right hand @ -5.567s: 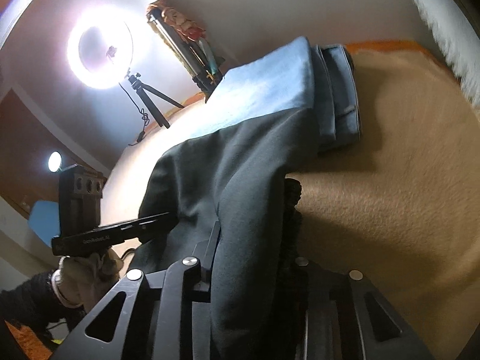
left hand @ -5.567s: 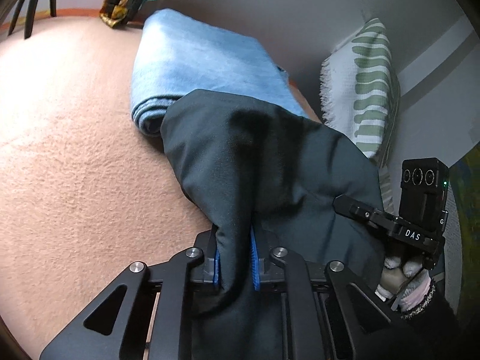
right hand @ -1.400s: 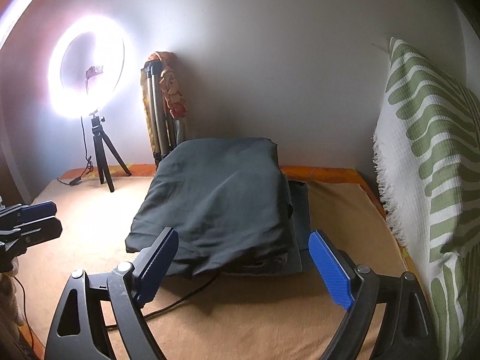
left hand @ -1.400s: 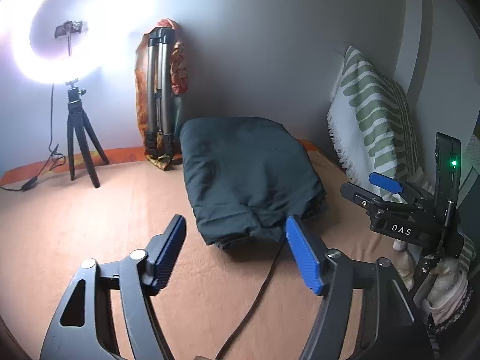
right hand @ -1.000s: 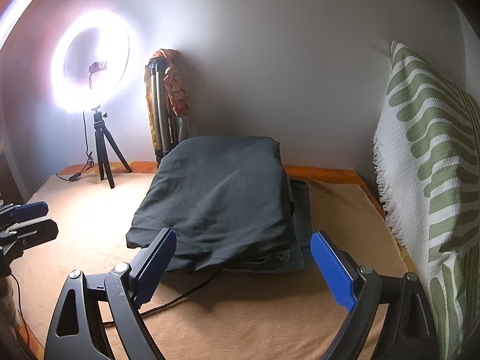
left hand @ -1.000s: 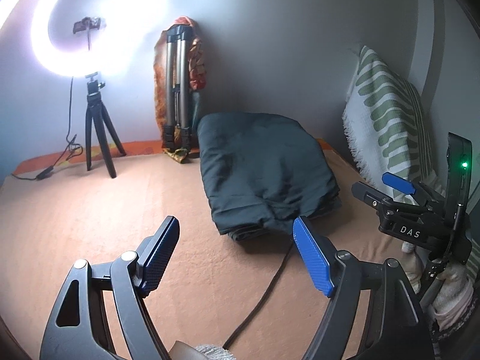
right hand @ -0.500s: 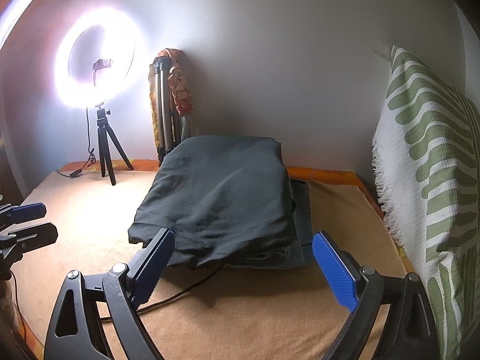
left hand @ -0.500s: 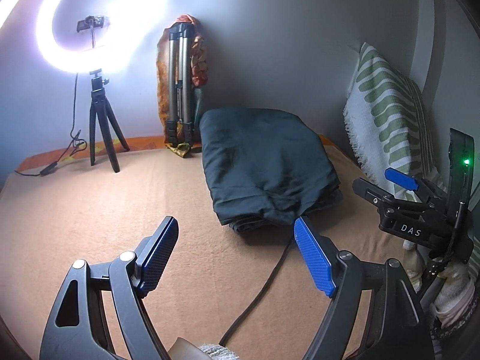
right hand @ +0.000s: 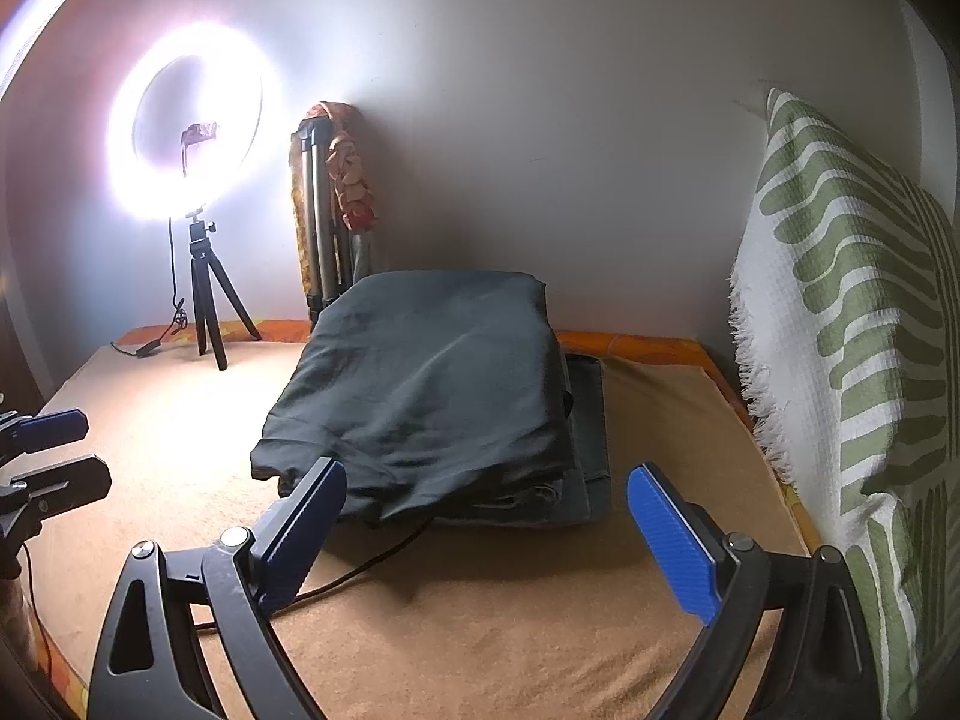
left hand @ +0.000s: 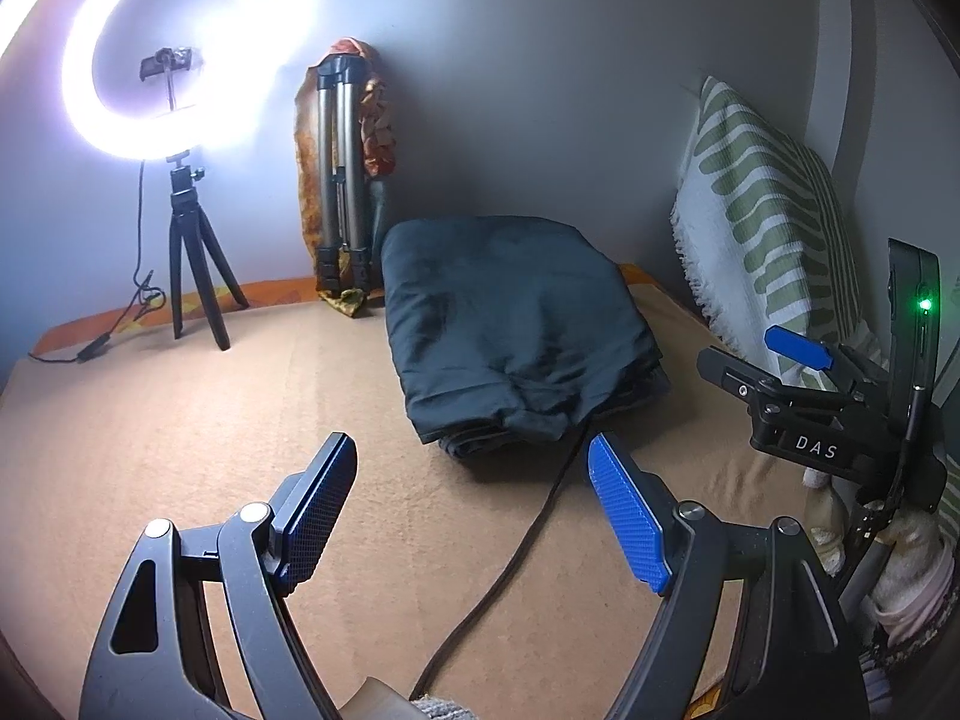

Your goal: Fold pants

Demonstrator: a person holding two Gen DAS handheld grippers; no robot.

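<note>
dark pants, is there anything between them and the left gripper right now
Nothing solid blocks the way. Only bare blanket and a thin black cable lie between the open left gripper and the folded dark pants; the cable runs under the pants' near edge.

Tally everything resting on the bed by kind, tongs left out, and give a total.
Folded garments: 2, dark pants atop another folded garment
Tripods: 2, ring light tripod, folded tripod
Pillows: 1, green-patterned pillow
Cables: 1, dark cable
Total: 6
</note>
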